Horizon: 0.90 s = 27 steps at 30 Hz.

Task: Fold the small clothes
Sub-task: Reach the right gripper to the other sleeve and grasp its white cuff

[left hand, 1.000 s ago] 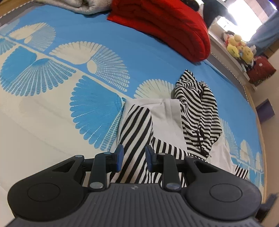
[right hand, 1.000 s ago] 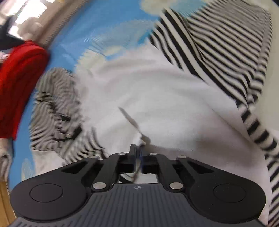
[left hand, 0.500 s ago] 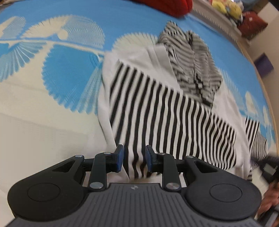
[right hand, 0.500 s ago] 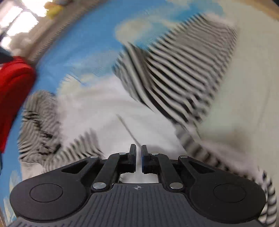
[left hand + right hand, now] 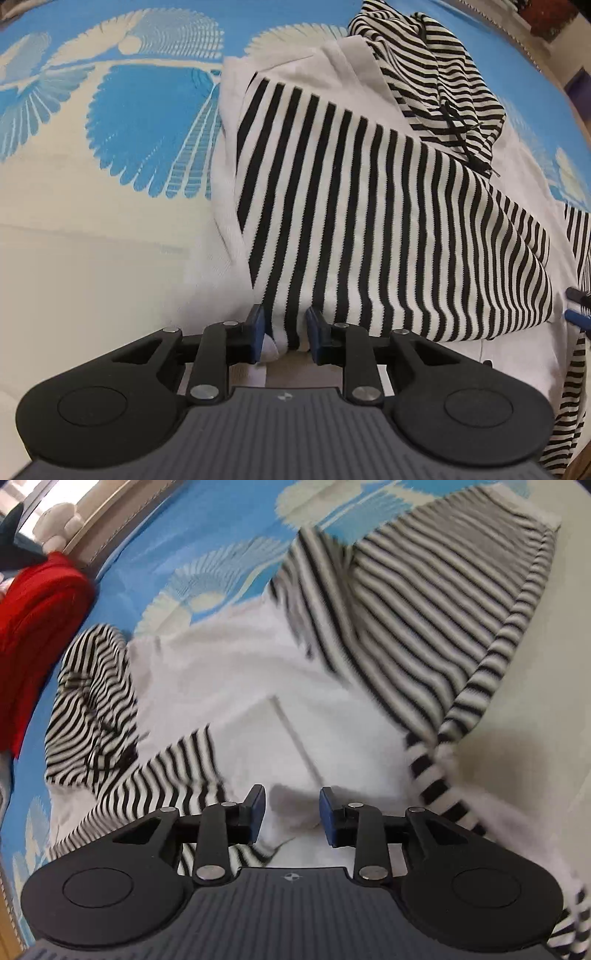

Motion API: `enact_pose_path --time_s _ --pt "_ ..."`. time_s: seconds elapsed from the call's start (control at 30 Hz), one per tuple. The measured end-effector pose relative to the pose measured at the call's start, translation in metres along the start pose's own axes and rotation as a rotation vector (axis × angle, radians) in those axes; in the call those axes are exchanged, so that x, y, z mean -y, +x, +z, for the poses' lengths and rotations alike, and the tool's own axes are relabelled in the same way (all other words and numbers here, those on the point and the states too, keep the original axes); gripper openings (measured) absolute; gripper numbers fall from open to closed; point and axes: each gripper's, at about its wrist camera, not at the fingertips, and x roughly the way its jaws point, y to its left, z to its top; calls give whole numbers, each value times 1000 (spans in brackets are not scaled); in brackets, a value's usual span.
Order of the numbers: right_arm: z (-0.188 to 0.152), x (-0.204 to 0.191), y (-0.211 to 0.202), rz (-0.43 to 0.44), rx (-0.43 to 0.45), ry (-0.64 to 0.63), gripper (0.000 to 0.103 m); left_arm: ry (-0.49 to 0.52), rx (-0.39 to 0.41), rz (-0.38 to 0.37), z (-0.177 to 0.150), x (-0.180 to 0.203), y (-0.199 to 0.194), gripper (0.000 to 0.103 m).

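Observation:
A white hooded top with black-and-white striped sleeves and hood lies on the bed. In the left wrist view one striped sleeve [image 5: 369,221] lies flat across the white body [image 5: 369,81], and the hood [image 5: 436,85] is bunched beyond it. My left gripper [image 5: 284,332] is shut on that sleeve's cuff, low over the sheet. In the right wrist view my right gripper [image 5: 291,810] hangs over the white body [image 5: 229,672], its jaws opening and the pads clear of the cloth. The folded sleeve [image 5: 424,609] lies to its upper right and the other sleeve [image 5: 173,775] to its left.
The bed sheet [image 5: 147,122] is blue with cream fan shapes, plain cream nearer me. A folded red blanket [image 5: 40,620] lies at the far left of the right wrist view, with a pale plush toy [image 5: 59,517] behind it. The other gripper's tip [image 5: 578,306] shows at the right edge.
My left gripper came down with the striped sleeve and laid it across the white body. My right gripper went from shut on the white cloth to open and shifted sideways.

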Motion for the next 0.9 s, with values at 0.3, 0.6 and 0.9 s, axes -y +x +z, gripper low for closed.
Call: enact_pose_path --time_s 0.3,0.6,0.9 --pt "54 46 -48 -13 245 -8 38 79 108 -59 6 37 -34 29" --pt "111 169 -55 -129 343 228 38 133 130 -61 4 51 -42 29" --pt "132 230 -33 -160 340 375 38 135 128 -57 5 49 -40 29"
